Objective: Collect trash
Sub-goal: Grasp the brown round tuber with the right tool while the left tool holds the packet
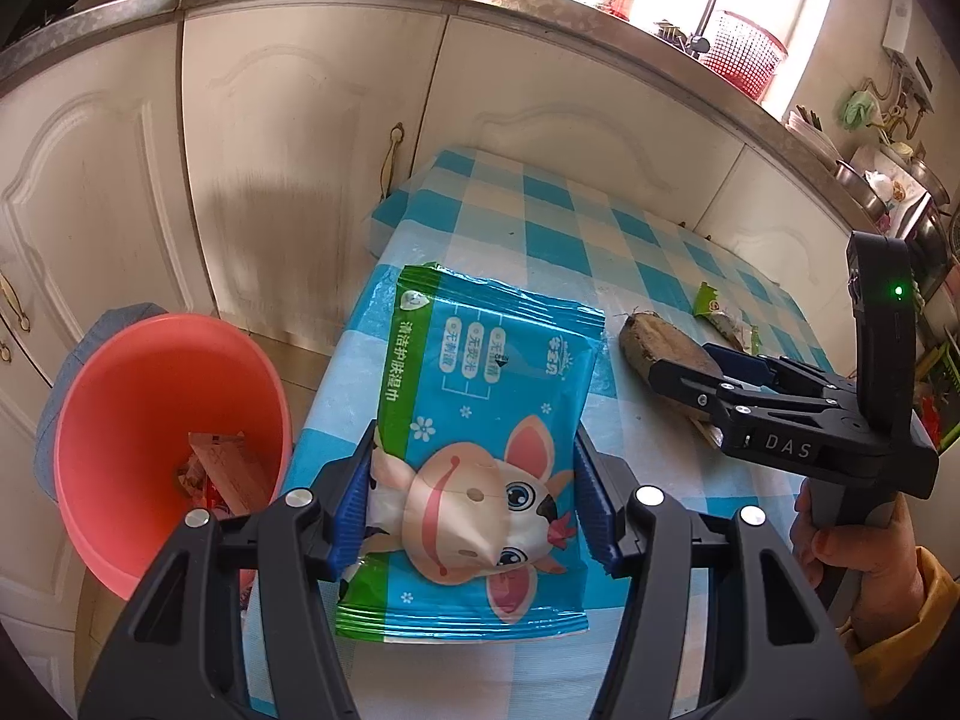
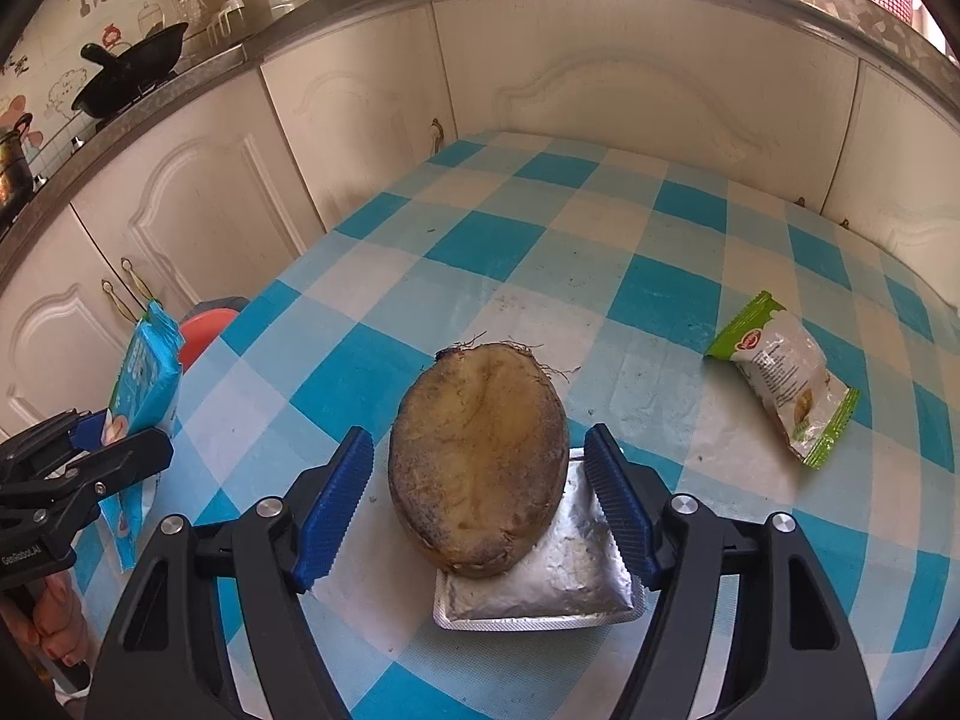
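Landmark: blue-and-white checked tablecloth table (image 2: 540,252), pushed against cream kitchen cabinets (image 1: 288,138).

Left gripper (image 1: 474,510): blue ribbed pads clamped on both long edges of a flat blue-and-green wet-wipe packet with a cartoon cow (image 1: 480,420). In the right wrist view the packet (image 2: 144,378) stands up on edge in that gripper (image 2: 105,450), over the table's left edge.

Round pink plastic bin (image 1: 168,420): off the table's left edge, down on the floor, just beside the held packet. Wrappers and scraps lie in its bottom.

Right gripper (image 2: 480,498): jaws spread wide, holding nothing. Blue pads sit either side of a brown halved root vegetable with a cut yellowish face (image 2: 480,456), apart from it on both sides. The vegetable rests partly on a crinkled silver foil pouch (image 2: 558,582), near the table's front edge. From the left wrist view the same gripper (image 1: 714,372) reaches in from the table's right side, over the vegetable (image 1: 654,342).

Small green-and-white snack wrapper (image 2: 780,378): flat on the table, right of the vegetable, well apart from both grippers; also seen at (image 1: 720,312).
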Motion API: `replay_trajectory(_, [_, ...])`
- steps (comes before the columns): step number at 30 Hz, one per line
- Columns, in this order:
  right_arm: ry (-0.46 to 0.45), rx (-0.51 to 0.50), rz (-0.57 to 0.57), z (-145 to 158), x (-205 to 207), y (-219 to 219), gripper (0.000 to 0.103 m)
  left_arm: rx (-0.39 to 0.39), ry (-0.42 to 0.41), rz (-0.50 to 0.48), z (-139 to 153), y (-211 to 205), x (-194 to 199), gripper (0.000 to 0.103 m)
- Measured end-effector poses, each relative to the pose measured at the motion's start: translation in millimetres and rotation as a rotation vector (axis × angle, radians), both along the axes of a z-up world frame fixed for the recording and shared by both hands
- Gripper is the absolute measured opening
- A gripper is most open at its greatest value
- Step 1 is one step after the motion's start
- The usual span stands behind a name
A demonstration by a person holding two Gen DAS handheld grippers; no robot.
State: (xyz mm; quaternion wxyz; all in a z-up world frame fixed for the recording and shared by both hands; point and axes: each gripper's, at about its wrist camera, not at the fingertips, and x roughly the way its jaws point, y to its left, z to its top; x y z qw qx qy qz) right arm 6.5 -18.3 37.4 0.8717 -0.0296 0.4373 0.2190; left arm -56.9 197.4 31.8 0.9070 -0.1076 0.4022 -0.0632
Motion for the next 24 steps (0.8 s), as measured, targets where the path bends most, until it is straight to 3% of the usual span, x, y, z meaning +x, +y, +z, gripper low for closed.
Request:
replay_trajectory(7, [-0.031,-0.068,0.012,-2,-2,9,0.073,-0.016,0.010,0.013,-6,7,1,0.059])
replay_trajectory(11, [-0.052,-0.104,0.002,-2,-3,11,0.065,-0.026,0.018,0.019,-10,11,2,0.059])
replay_trajectory(24, [-0.069,-0.087,-0.019,-1,-5,9,0.061,-0.049,0.017,0.033,-14,24,0,0.059])
